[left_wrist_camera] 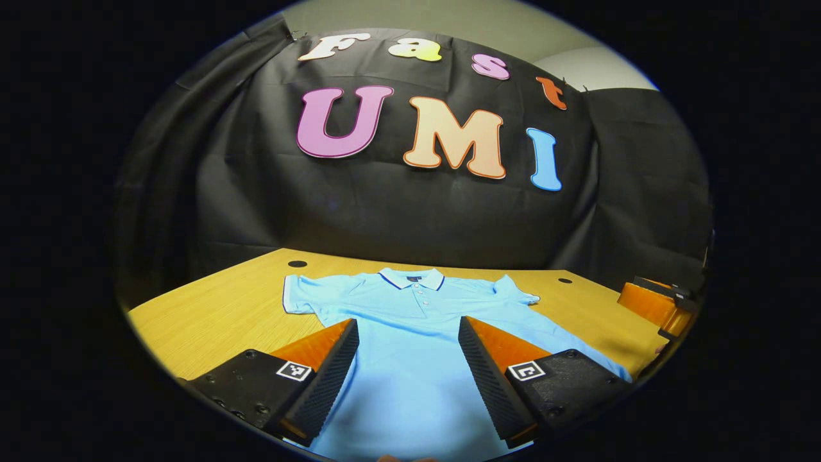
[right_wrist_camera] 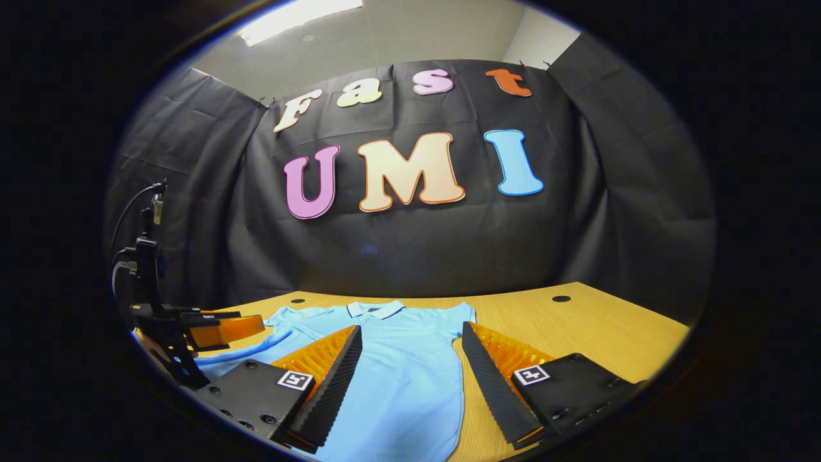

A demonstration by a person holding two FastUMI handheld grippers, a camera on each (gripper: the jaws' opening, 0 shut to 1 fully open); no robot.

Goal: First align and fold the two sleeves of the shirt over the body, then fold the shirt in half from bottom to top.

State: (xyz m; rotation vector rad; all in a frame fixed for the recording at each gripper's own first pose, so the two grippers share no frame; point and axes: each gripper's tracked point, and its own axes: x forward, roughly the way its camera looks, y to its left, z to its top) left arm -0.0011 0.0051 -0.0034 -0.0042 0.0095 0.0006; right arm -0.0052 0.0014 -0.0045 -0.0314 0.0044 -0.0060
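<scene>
surface: wooden table (left_wrist_camera: 211, 314) | on it: light blue polo shirt (left_wrist_camera: 410, 333), spread flat, collar toward wall

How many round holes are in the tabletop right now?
2. One hole sits near the table's far edge beyond the shirt's sleeve toward the left tool's side; the other hole beyond the opposite sleeve. The shirt may hide more.

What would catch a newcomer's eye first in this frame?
A light blue polo shirt lies flat on the yellow wooden table, collar away from the cameras, sleeves still spread out. The left gripper and right gripper hang above its lower part, jaws wide apart. A black cloth wall hangs behind the table.
</scene>
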